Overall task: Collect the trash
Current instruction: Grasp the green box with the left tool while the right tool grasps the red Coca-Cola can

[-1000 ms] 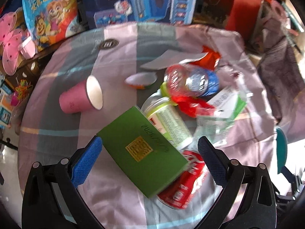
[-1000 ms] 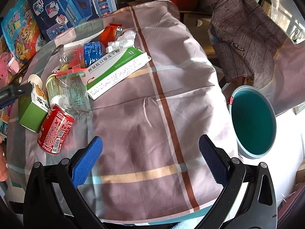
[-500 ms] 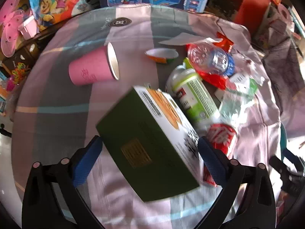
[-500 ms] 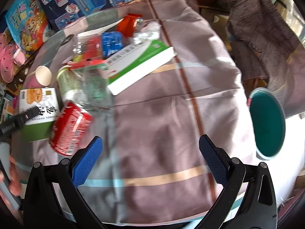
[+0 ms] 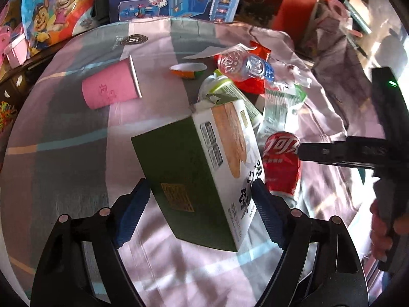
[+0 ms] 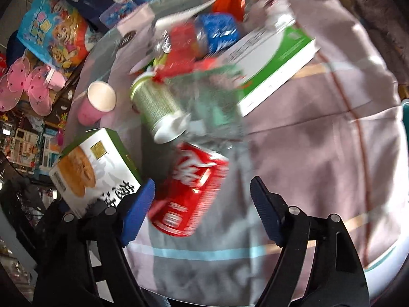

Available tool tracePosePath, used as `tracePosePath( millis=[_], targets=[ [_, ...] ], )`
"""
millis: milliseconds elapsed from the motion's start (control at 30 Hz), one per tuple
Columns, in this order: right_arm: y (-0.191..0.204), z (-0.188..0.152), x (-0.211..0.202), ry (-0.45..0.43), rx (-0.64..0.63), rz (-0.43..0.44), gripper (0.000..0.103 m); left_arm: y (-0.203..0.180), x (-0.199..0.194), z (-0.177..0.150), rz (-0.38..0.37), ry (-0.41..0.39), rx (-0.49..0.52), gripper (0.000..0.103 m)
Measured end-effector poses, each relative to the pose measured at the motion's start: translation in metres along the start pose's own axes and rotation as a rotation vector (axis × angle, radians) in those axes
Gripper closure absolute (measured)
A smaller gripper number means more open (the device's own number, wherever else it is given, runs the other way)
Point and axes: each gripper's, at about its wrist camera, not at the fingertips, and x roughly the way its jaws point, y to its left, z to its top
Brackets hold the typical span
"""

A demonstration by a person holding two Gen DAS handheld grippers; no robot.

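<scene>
A green and white carton (image 5: 204, 168) lies on the checked tablecloth (image 5: 64, 153), between the blue pads of my left gripper (image 5: 199, 212). The jaws are closing, with the pads close to the carton's sides but not clearly pressing. Beside it lies a red cola can (image 6: 189, 189), also seen in the left wrist view (image 5: 281, 163). My right gripper (image 6: 202, 212) straddles the can with closing jaws; a gap shows at the right pad (image 6: 265, 212). Its black body (image 5: 358, 153) and the hand holding it reach in from the right in the left wrist view.
Behind lie a pink paper cup (image 5: 110, 89), a green tin (image 6: 158, 110), a clear bottle with a blue label (image 5: 250, 66), a crumpled wrapper (image 6: 217, 107) and a flat white-green box (image 6: 276, 61). A teal bin (image 6: 405, 117) stands off the table's right edge. Toy boxes line the back.
Both grippers came in and lower: the left one onto the carton, the right one swung left from bare cloth to the cola can. Both pairs of jaws have narrowed.
</scene>
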Motion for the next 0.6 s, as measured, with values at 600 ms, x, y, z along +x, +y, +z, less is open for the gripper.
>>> tracePosePath(
  millis=[600],
  targets=[
    [-0.051, -0.012, -0.006, -0.041, 0.011, -0.06, 0.054, -0.028, 0.007, -0.013, -0.091, -0.057, 0.089, 0.039]
  ],
)
